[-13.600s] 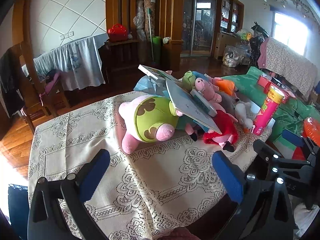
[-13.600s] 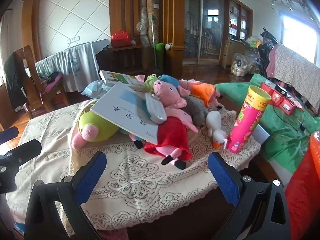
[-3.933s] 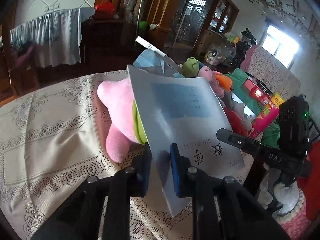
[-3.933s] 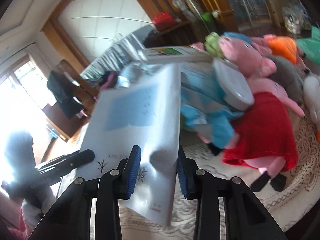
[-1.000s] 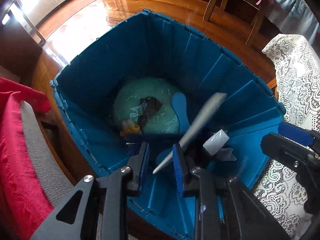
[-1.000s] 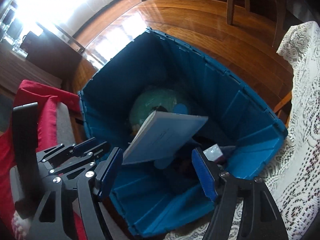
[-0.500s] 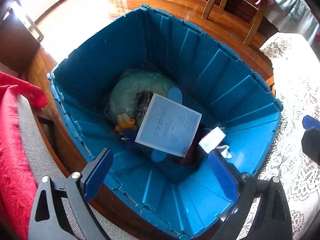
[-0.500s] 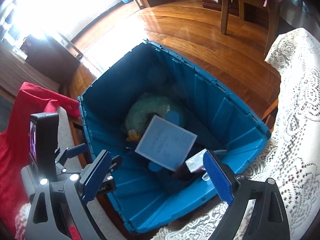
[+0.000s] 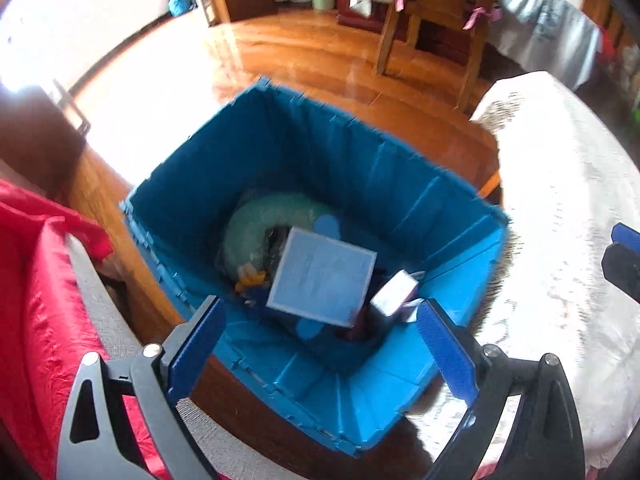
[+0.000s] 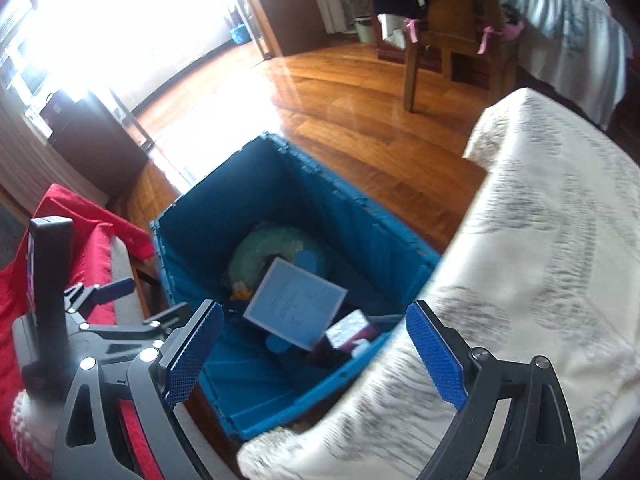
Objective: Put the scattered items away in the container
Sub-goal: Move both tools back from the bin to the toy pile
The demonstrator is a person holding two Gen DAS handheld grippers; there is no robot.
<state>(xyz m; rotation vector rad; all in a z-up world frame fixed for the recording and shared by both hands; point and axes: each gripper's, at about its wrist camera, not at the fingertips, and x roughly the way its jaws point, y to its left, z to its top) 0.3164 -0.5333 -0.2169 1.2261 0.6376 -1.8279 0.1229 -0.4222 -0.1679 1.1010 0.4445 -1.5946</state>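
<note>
The blue plastic crate [image 9: 452,364] stands on the wooden floor beside the table; it also shows in the right wrist view [image 10: 188,236]. A light blue booklet [image 9: 322,278] lies flat inside it, also seen from the right wrist [image 10: 294,304], on a green neck pillow [image 9: 256,220] and next to a small silver box [image 9: 394,292]. My left gripper [image 9: 322,350] is open and empty above the crate's near side. My right gripper [image 10: 314,350] is open and empty, above the crate's edge and the tablecloth. The left gripper's body [image 10: 80,320] shows at the left of the right wrist view.
The table with a white lace cloth [image 9: 560,240] lies to the right of the crate, also in the right wrist view [image 10: 520,280]. Red fabric on a grey seat [image 9: 36,300] is to the left. A wooden chair [image 10: 448,32] stands on the floor beyond.
Both grippers have drawn back and up from the crate, swinging toward the table. The booklet, dropped half a second ago, now lies still in the crate.
</note>
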